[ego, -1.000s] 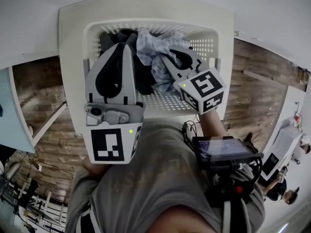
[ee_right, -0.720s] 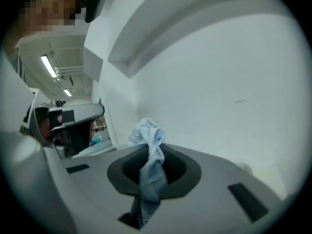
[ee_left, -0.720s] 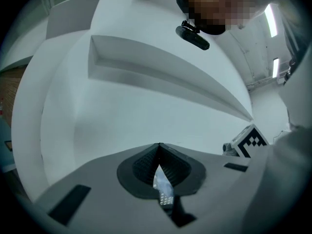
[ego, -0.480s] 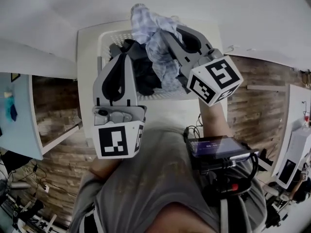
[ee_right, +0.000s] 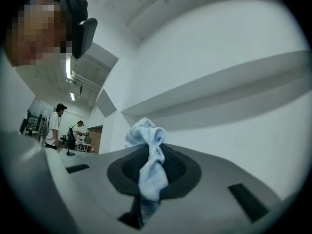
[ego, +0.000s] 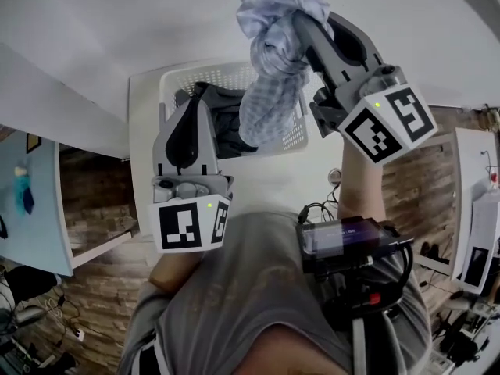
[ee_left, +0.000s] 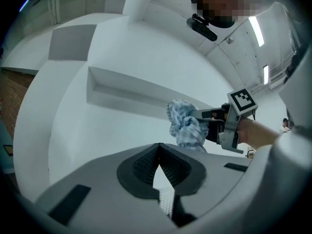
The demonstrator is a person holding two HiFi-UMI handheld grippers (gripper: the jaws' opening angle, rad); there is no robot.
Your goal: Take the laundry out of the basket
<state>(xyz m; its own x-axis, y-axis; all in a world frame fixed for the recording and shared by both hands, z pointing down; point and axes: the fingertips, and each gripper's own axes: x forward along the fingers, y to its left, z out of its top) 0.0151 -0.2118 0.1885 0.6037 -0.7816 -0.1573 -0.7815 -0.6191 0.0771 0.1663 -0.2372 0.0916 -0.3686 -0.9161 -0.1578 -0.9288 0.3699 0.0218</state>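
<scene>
A white perforated laundry basket stands on a white surface below me, with dark clothes still inside. My right gripper is raised high above it, shut on a light blue checked cloth that hangs down over the basket's right side. In the right gripper view the cloth is bunched between the pads of that gripper. My left gripper hovers over the basket's left part, its tips together with nothing in them. The left gripper view shows its own closed tips and the cloth held off to the right.
The basket rests on a white table against a white wall. Wood-pattern floor lies on both sides, with a pale blue panel at the left. A recording device hangs at the person's chest. Two people stand far back in the room.
My right gripper has risen well up, pulling the checked cloth out of the basket. The left gripper has lifted a little above the dark clothes.
</scene>
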